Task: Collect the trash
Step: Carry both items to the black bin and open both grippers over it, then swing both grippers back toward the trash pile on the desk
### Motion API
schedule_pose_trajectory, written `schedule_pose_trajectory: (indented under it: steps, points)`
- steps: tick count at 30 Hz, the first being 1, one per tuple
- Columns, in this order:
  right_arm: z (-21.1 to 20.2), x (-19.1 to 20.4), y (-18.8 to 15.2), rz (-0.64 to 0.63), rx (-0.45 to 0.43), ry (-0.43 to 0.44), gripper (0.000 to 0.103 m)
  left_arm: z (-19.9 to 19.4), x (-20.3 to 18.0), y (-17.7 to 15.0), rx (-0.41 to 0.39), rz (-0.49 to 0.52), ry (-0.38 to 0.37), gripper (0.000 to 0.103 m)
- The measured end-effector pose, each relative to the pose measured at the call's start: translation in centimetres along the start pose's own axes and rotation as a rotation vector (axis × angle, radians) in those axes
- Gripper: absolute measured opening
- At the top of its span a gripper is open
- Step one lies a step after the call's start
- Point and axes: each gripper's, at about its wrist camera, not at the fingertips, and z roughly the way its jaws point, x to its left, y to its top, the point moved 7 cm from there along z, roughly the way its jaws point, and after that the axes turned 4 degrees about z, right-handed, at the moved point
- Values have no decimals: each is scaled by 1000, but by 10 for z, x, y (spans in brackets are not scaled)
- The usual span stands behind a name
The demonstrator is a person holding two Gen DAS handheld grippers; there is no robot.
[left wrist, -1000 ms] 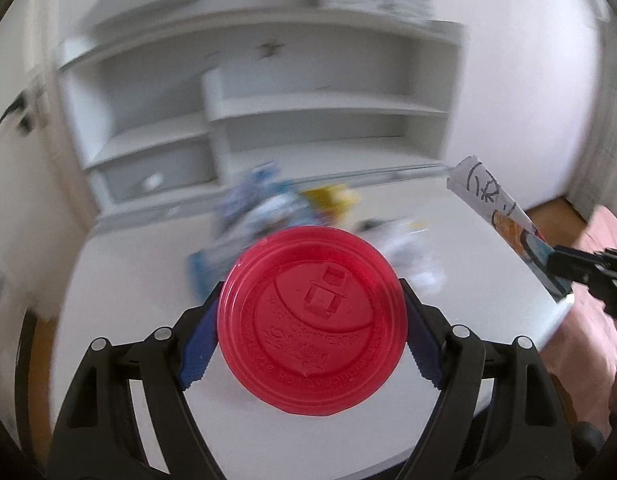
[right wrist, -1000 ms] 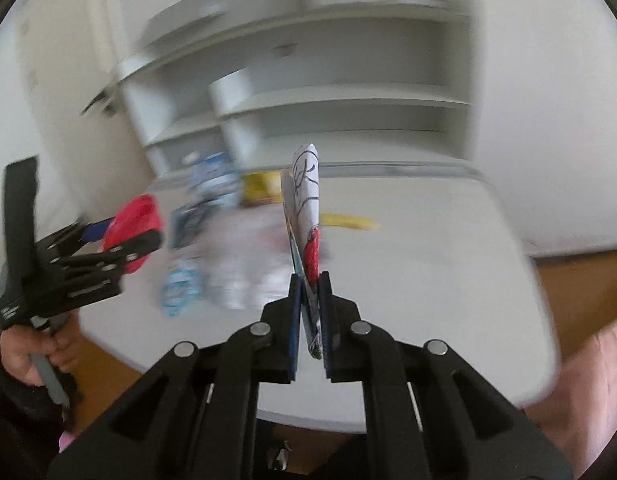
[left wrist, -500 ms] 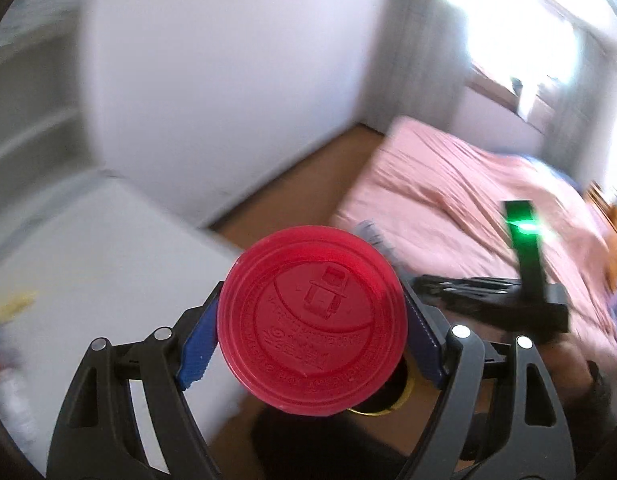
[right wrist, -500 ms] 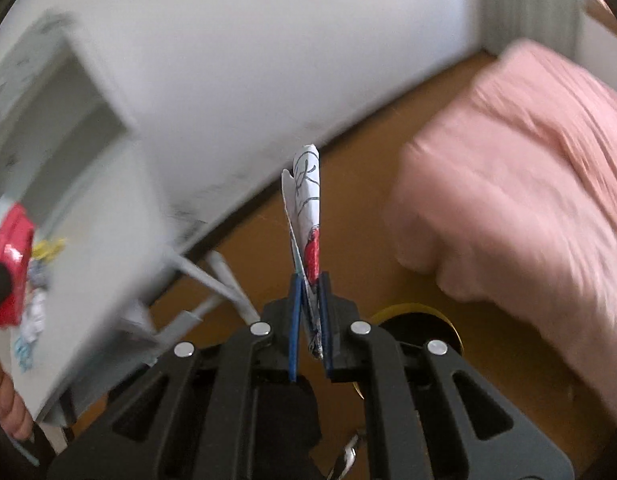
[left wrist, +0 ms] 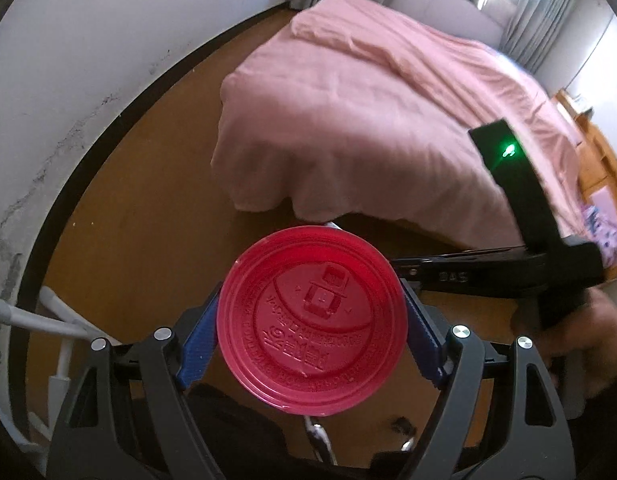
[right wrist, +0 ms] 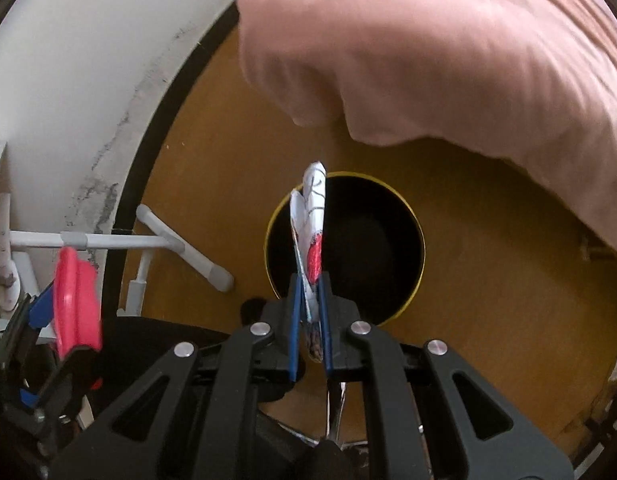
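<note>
Grippers both hold trash: left gripper (left wrist: 312, 326) squeezes a red lid (left wrist: 313, 320), right gripper (right wrist: 309, 314) pinches folded paper (right wrist: 310, 236) above a black bin (right wrist: 372, 240).

The red lid (left wrist: 312, 320) is glossy moulded plastic with raised lettering. The wrapper (right wrist: 312, 240) looks like thin printed paper or foil, creased. The gripper fingers (left wrist: 196, 344) are matt black plastic with ribbed blue pads and bright metal pins. The bedcover (left wrist: 368, 120) is soft, wrinkled pink cloth. The floor (right wrist: 488, 260) is smooth brown wood. The bin (right wrist: 418, 240) is black inside with a yellow rim. The wall (right wrist: 88, 80) is matt white, scuffed near its base.
</note>
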Motion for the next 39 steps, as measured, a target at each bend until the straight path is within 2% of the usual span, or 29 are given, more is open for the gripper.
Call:
schedule_pose_trajectory:
  steps: [4, 5, 6, 7, 8, 11, 14, 17, 21, 24, 28, 34, 39]
  points:
    - [5, -5, -2, 10, 18, -1, 10, 23, 0, 1, 36, -11, -16, 79]
    - [6, -6, -2, 22, 22, 6, 17, 25, 0, 0, 38, -8, -17, 79]
    - [6, -6, -2, 32, 30, 9, 30, 26, -2, -5, 40, -5, -16, 79]
    - [4, -7, -1, 39, 29, 8, 73, 23, -1, -12, 44, -5, -17, 79]
    - [-1, -8, 2, 44, 1, 5, 92, 24, -2, -11, 49, -5, -24, 79]
    - [-19, -11, 9, 53, -79, -1, 91, 27, -2, -11, 65, -2, -32, 80]
    - [-30, -17, 13, 78, -111, 17, 92, 31, -6, -13, 78, 13, -31, 80]
    - [-40, -22, 16, 84, -151, -1, 92, 34, -14, -13, 87, 27, -39, 80]
    - [-55, -25, 21, 95, -205, 8, 92, 33, -25, -8, 89, 46, -44, 84]
    - [-62, -24, 22, 102, -230, 26, 92, 28, -28, -5, 83, 51, -18, 92]
    - [-72, -23, 22, 112, -264, 41, 92, 20, -29, -1, 76, 49, -8, 92]
    - [-77, -10, 20, 75, -280, 62, 92, -27, -28, -2, 10, 51, 18, 92]
    - [-87, 25, 15, -33, -326, 53, 92, -107, -9, -16, -89, 26, 90, 92]
